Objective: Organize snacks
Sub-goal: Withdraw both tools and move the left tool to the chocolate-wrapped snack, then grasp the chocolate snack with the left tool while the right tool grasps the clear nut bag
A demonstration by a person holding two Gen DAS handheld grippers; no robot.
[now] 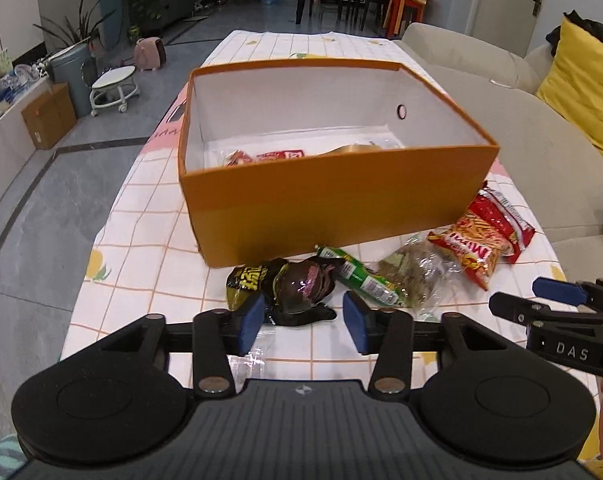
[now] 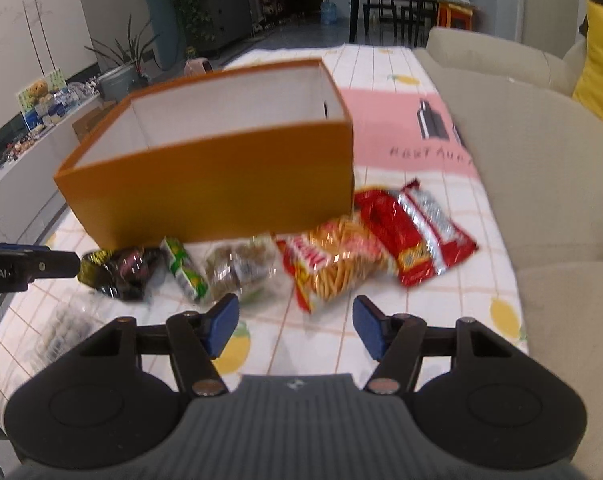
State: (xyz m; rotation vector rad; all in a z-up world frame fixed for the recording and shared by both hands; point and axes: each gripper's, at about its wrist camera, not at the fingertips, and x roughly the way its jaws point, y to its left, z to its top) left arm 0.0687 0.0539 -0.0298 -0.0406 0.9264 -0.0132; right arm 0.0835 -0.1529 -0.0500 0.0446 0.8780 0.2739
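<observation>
An orange box [image 1: 333, 208] with a white inside stands on the table and holds several snack packets [image 1: 279, 156]. In front of it lies a row of snacks: a black packet [image 1: 285, 284], a green packet [image 1: 361, 278], a clear bag of brown pieces [image 1: 413, 272], an orange noodle-stick bag [image 1: 467, 250] and a red packet [image 1: 501, 216]. My left gripper [image 1: 303, 320] is open, its fingers either side of the black packet. My right gripper [image 2: 295, 322] is open and empty just short of the noodle-stick bag [image 2: 333, 262]. The box [image 2: 221, 192] is behind it.
The table wears a white checked cloth [image 1: 149, 248] with a pink patch [image 2: 393, 120]. A beige sofa [image 1: 541, 152] with a yellow cushion [image 1: 585, 80] runs along the right edge. Clear plastic wrapping [image 2: 61, 328] lies at the near left. Floor drops off to the left.
</observation>
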